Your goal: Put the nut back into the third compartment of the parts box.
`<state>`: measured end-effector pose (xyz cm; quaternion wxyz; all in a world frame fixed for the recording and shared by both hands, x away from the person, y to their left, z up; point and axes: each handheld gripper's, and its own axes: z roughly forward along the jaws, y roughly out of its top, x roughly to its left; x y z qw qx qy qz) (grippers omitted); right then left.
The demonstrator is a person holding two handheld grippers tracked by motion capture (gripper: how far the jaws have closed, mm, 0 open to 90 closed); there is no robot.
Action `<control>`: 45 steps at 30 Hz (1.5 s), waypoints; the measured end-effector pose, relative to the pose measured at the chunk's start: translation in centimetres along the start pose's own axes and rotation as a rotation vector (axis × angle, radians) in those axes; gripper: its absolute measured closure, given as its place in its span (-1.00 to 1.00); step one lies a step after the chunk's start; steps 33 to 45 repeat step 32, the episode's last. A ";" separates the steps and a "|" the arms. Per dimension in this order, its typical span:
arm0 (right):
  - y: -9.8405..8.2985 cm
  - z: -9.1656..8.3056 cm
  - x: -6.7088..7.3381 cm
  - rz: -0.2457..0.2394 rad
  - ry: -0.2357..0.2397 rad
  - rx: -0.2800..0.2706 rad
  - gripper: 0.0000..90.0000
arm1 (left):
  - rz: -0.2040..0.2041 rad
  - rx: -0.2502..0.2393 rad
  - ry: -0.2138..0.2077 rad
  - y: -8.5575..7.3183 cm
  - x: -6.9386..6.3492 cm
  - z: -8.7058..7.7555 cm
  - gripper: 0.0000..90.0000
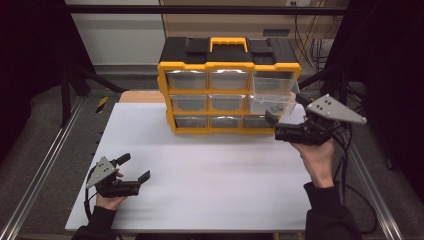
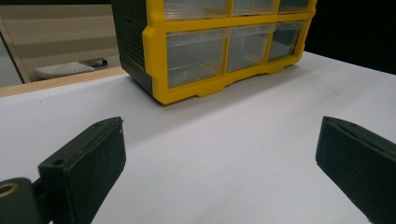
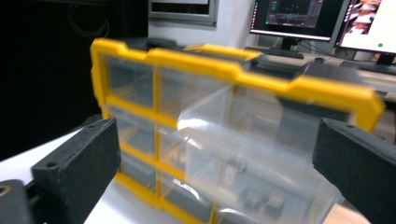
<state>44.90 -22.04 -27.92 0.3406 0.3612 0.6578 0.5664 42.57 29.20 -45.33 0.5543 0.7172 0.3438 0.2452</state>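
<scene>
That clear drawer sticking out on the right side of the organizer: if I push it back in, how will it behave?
The pulled-out drawer looks like thin, stiff clear plastic, so it probably slides rather than flexes. The small dark parts inside may rattle or shift. The organizer stands upright and unanchored on the table; a hard shove from the open right gripper might scoot it back.

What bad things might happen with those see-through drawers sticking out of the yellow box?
1. The pulled-out drawers hang well past the yellow organizer front; a bump from the right gripper close beside them might knock one out.
2. The lower open drawer holds small dark parts; if it tips, they may spill onto the white table.
3. The left gripper rests far off, open, so nothing steadies the organizer.
</scene>
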 end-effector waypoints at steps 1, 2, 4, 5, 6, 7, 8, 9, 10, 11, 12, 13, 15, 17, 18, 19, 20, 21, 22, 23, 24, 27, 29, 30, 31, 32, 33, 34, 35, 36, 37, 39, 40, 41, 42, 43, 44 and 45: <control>-0.8 -0.1 0.2 -0.003 -0.001 -0.004 -0.99 | 0.001 0.001 -0.001 0.0 0.0 0.0 -0.97; -1.6 -0.1 0.4 0.001 0.005 -0.006 -0.99 | 0.002 0.000 -0.002 0.0 0.0 0.0 -0.97; -3.3 -0.2 0.7 0.017 0.016 -0.013 -0.99 | 0.003 0.000 -0.002 0.0 0.0 0.0 -0.97; -4.1 -0.3 0.8 0.027 0.024 -0.011 -0.99 | 0.003 0.000 -0.002 0.0 0.0 0.0 -0.97; -4.9 -0.3 0.9 0.039 0.034 -0.007 -0.99 | 0.003 0.000 -0.002 0.0 0.0 0.0 -0.97; -5.6 -0.3 0.9 0.044 0.036 -0.003 -0.99 | 0.002 0.000 -0.002 0.0 0.0 0.0 -0.97; -6.4 -0.2 1.0 0.049 0.042 0.008 -0.99 | 0.002 -0.001 -0.002 0.0 0.0 0.0 -0.97; -7.2 -0.2 1.0 0.058 0.050 0.020 -0.99 | 0.003 -0.001 -0.002 0.0 0.0 0.0 -0.97; -8.0 -0.2 1.0 0.064 0.058 0.031 -0.99 | 0.003 0.000 -0.002 0.0 0.0 0.0 -0.97; -8.8 -0.2 1.0 0.074 0.066 0.036 -0.99 | 0.003 0.000 -0.001 0.0 0.0 0.0 -0.97; -9.8 -0.2 0.9 0.088 0.072 0.042 -0.99 | 0.004 -0.001 -0.001 0.0 -0.1 0.0 -0.97; -10.3 -0.2 0.9 0.096 0.076 0.048 -0.99 | 0.004 -0.001 0.000 0.0 0.0 0.0 -0.98; -11.7 -0.1 0.7 0.105 0.079 0.072 -0.99 | 0.003 -0.003 0.001 0.0 0.0 0.0 -0.98; -12.9 -0.2 0.5 0.112 0.077 0.090 -0.99 | 0.004 -0.001 0.001 -0.1 0.0 0.1 -0.98; -13.5 -0.2 0.4 0.120 0.079 0.093 -0.99 | 0.004 0.001 0.001 -0.1 0.0 0.1 -0.98; -13.9 -0.3 0.2 0.125 0.080 0.099 -0.99 | 0.003 0.000 0.001 -0.1 0.0 0.1 -0.98; -14.3 -0.3 0.1 0.126 0.077 0.100 -0.99 | 0.005 0.000 0.002 -0.1 -0.1 0.1 -0.98; -14.7 -0.4 0.0 0.131 0.076 0.099 -0.99 | 0.005 -0.002 0.004 -0.1 -0.1 0.0 -0.98; -15.1 -0.5 -0.1 0.137 0.078 0.099 -0.99 | 0.004 -0.004 0.005 -0.1 0.0 0.0 -0.98; -15.3 -0.5 -0.2 0.139 0.079 0.103 -0.99 | 0.002 -0.004 0.007 -0.1 0.0 0.0 -0.98; -15.6 -0.6 -0.4 0.141 0.081 0.116 -0.99 | 0.002 -0.005 0.006 -0.2 0.0 0.0 -0.98; -16.3 -0.7 -0.7 0.148 0.087 0.120 -0.99 | 0.003 -0.009 0.007 -0.1 0.0 0.0 -0.97; -16.8 -0.7 -0.8 0.150 0.084 0.133 -0.99 | 0.003 -0.008 0.006 -0.2 0.0 0.0 -0.97; -17.0 -0.7 -0.9 0.144 0.079 0.137 -0.99 | 0.003 -0.006 0.007 -0.2 0.0 0.0 -0.97; -17.1 -0.6 -0.9 0.149 0.079 0.139 -0.99 | 0.004 -0.005 0.005 -0.2 0.0 0.1 -0.97; -17.3 -0.6 -0.9 0.146 0.079 0.140 -0.99 | 0.005 -0.003 0.004 -0.2 0.0 0.1 -0.97; -17.3 -0.6 -0.9 0.146 0.079 0.140 -0.99 | 0.005 -0.003 0.004 -0.2 0.0 0.1 -0.97; -17.3 -0.6 -0.9 0.146 0.079 0.140 -0.99 | 0.005 -0.003 0.004 -0.2 0.0 0.1 -0.97; -17.3 -0.6 -0.9 0.146 0.079 0.140 -0.99 | 0.005 -0.003 0.004 -0.2 0.0 0.1 -0.97; -17.3 -0.6 -0.9 0.146 0.079 0.140 -0.99 | 0.005 -0.003 0.004 -0.2 0.0 0.1 -0.97; -17.3 -0.6 -0.9 0.146 0.079 0.140 -0.99 | 0.005 -0.003 0.004 -0.2 0.0 0.1 -0.97; -17.3 -0.6 -0.9 0.146 0.079 0.140 -0.99 | 0.005 -0.003 0.004 -0.2 0.0 0.1 -0.97; -17.3 -0.6 -0.9 0.146 0.079 0.140 -0.99 | 0.005 -0.003 0.004 -0.2 0.0 0.1 -0.97; -17.3 -0.6 -0.9 0.146 0.079 0.140 -0.99 | 0.005 -0.003 0.004 -0.2 0.0 0.1 -0.97; -17.3 -0.6 -0.9 0.146 0.079 0.140 -0.99 | 0.005 -0.003 0.004 -0.2 0.0 0.1 -0.97; -17.3 -0.6 -0.9 0.146 0.079 0.140 -0.99 | 0.005 -0.003 0.004 -0.2 0.0 0.1 -0.97; -17.3 -0.6 -0.9 0.146 0.079 0.140 -0.99 | 0.005 -0.003 0.004 -0.2 0.0 0.1 -0.97; -17.3 -0.6 -0.9 0.146 0.079 0.140 -0.99 | 0.005 -0.003 0.004 -0.2 0.0 0.1 -0.97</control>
